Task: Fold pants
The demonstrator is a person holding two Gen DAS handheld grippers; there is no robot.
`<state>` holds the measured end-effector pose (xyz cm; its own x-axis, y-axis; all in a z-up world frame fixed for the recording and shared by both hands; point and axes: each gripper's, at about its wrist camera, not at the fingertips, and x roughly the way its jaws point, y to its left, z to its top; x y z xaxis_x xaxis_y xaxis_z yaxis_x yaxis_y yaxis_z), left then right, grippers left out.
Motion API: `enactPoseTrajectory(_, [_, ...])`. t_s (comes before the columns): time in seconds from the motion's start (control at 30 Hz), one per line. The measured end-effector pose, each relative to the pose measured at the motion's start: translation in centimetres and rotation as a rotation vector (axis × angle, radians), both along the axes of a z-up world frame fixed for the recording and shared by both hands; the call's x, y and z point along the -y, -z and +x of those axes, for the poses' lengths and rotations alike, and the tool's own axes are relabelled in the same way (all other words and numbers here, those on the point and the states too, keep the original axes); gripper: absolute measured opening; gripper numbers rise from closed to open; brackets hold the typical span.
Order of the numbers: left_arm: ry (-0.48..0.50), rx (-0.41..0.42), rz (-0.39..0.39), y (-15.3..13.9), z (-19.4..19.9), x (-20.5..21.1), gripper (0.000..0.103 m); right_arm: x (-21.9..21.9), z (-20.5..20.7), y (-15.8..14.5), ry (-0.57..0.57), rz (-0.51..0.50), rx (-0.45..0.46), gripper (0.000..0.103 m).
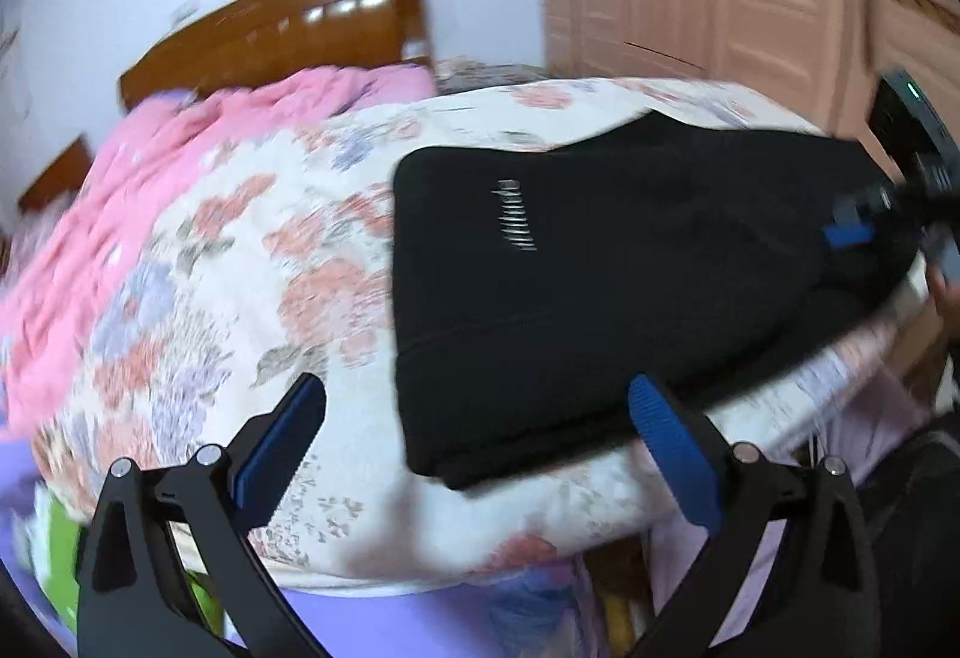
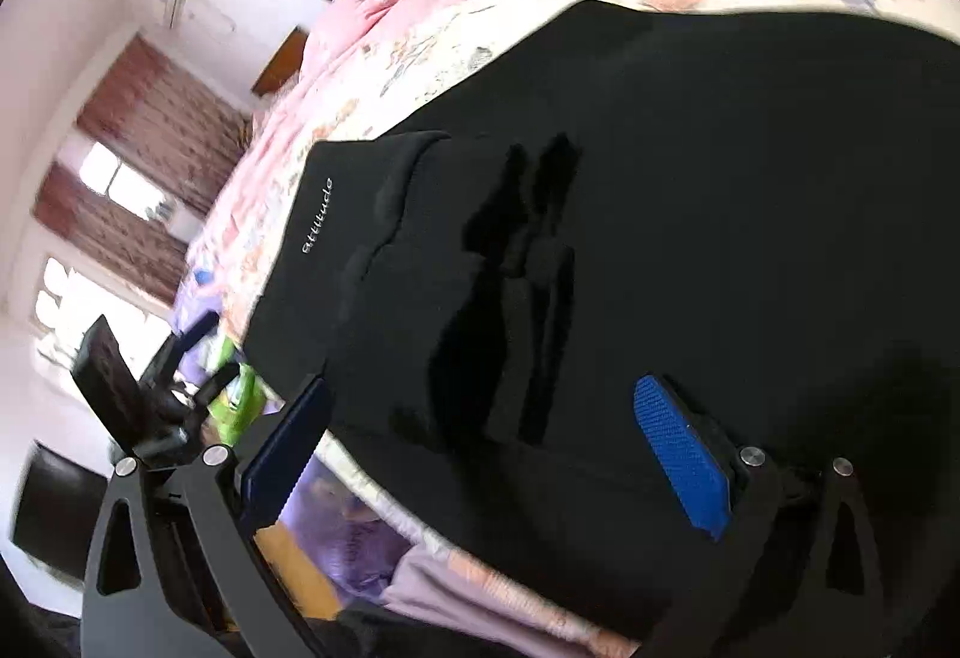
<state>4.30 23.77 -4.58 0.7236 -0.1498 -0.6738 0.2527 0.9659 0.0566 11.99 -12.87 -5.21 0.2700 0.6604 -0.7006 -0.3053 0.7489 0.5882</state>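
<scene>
1. Left wrist view: my left gripper (image 1: pixel 477 433) hangs with fingers wide and nothing between them, just off the near corner of the black pants (image 1: pixel 600 298), which lie folded on the floral bedspread (image 1: pixel 240 250). The far end of the pants runs toward my right gripper (image 1: pixel 864 223), too blurred to tell whether it pinches cloth. If I close here, I judge I'd catch only the top layer and spoil the fold.

2. Right wrist view: my right gripper (image 2: pixel 480 448) is spread wide above the pants (image 2: pixel 690 178), empty. Dark fabric hides its own layers and edges; the left gripper (image 2: pixel 192 358) is small and blurred.
</scene>
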Motion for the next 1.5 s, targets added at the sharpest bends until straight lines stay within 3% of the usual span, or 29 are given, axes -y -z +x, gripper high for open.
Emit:
enactPoseTrajectory(0.07, [-0.015, -0.035, -0.034, 0.9, 1.2, -0.3, 0.101, -2.0, 1.2, 0.3, -0.086, 0.027, -0.048, 0.099])
enactPoseTrajectory(0.13, [-0.014, -0.050, -0.026, 1.7, 1.9, 0.1, 0.101, -3.8, 2.1, 0.0, -0.123, -0.016, -0.025, 0.098])
enactPoseTrajectory(0.27, [-0.013, -0.033, -0.024, 1.7, 1.6, 0.8, 0.101, -4.1, 2.7, -0.1, -0.081, 0.029, -0.020, 0.034])
enactPoseTrajectory(0.37, [0.001, -0.010, -0.002, 1.2, 0.3, 1.4, 0.101, -3.3, 2.0, -1.5, -0.046, 0.045, 0.064, 0.022])
enactPoseTrajectory(0.53, [0.030, -0.013, 0.105, 1.8, -0.4, 3.1, 0.101, -3.1, 1.0, -4.7, -0.017, 0.024, 0.198, 0.022])
enactPoseTrajectory(0.63, [0.023, -0.011, 0.116, 2.1, 0.4, 3.6, 0.101, -2.0, 0.4, -6.7, -0.004, 0.035, 0.257, 0.021])
enactPoseTrajectory(0.73, [-0.008, -0.012, 0.095, 2.0, 1.5, 3.6, 0.102, -0.3, 0.4, -5.3, 0.019, 0.025, 0.213, 0.021])
enactPoseTrajectory(0.87, [-0.039, -0.054, 0.050, 2.7, 2.9, 3.3, 0.102, 0.9, 1.6, -0.1, 0.063, 0.003, 0.099, 0.021])
enactPoseTrajectory(0.93, [-0.044, -0.057, 0.050, 2.8, 3.0, 3.3, 0.102, 1.1, 1.4, 0.0, 0.070, 0.030, 0.102, 0.021])
enactPoseTrajectory(1.07, [-0.047, -0.062, 0.074, 2.6, 2.6, 3.4, 0.102, 0.6, 0.9, -1.8, 0.056, -0.005, 0.152, 0.021])
enactPoseTrajectory(1.13, [-0.046, -0.063, 0.095, 2.7, 2.5, 3.3, 0.102, 0.2, 1.1, -0.9, 0.032, -0.044, 0.135, 0.022])
enactPoseTrajectory(1.2, [-0.045, -0.077, 0.091, 2.8, 2.4, 3.0, 0.102, 0.2, 1.0, -0.3, 0.039, -0.081, 0.143, 0.034])
enactPoseTrajectory(1.27, [-0.042, -0.087, 0.097, 2.5, 2.0, 2.7, 0.102, 0.7, 1.0, -0.5, 0.056, -0.135, 0.128, 0.074])
enactPoseTrajectory(1.33, [-0.037, -0.063, 0.078, 0.9, 0.9, 2.1, 0.102, 1.8, 0.1, -2.1, 0.089, -0.157, 0.199, 0.079])
enactPoseTrajectory(1.4, [-0.036, -0.018, -0.002, -1.4, -0.2, 1.2, 0.102, 2.1, -1.0, -4.2, 0.115, -0.222, 0.327, 0.079])
enactPoseTrajectory(1.5, [-0.035, 0.052, -0.157, -5.0, 0.0, 0.5, 0.102, -0.2, -1.9, -5.9, 0.059, -0.261, 0.443, 0.079])
